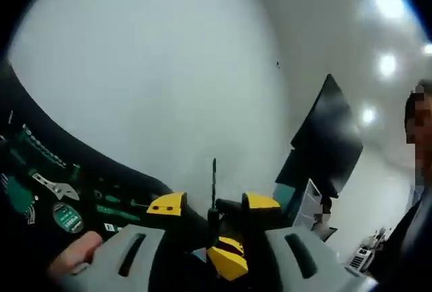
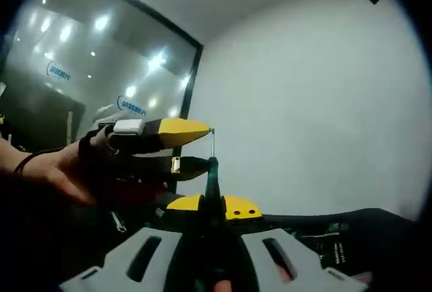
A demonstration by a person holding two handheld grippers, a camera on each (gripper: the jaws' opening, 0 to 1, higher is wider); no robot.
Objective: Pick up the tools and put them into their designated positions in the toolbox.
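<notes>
Holding a slim tool between them, both claws are raised toward a white wall [image 1: 155, 69], so the placing step is judged unfinished.

Left claw [image 1: 213, 204]: the yellow-tipped jaws stand close together around a thin dark shaft, the screwdriver [image 1: 214, 184], whose tip rises between them. A black and yellow body sits lower between the jaws; whether it belongs to the tool or to the other claw cannot be told. Contact looks firm, so the left claw is judged closed on the tool.

Right claw [image 2: 212, 204]: its yellow pads are drawn in against the screwdriver's dark green handle [image 2: 212, 187], with the thin metal tip standing above. Just beyond, the left claw enters from the left, carried by a hand [image 2: 47, 167], with its two yellow-and-black jaws lying one over the other beside the tip.

Toolbox [image 1: 47, 184]: an open black lid with green printing and a wrench picture lies at lower left of the left gripper view; a dark edge of it also shows low right in the right gripper view. Its slots are not visible, so how many tools are already seated cannot be told.

Remaining, as judged: bring the screwdriver down to its slot, release it, then handle any other tools.
</notes>
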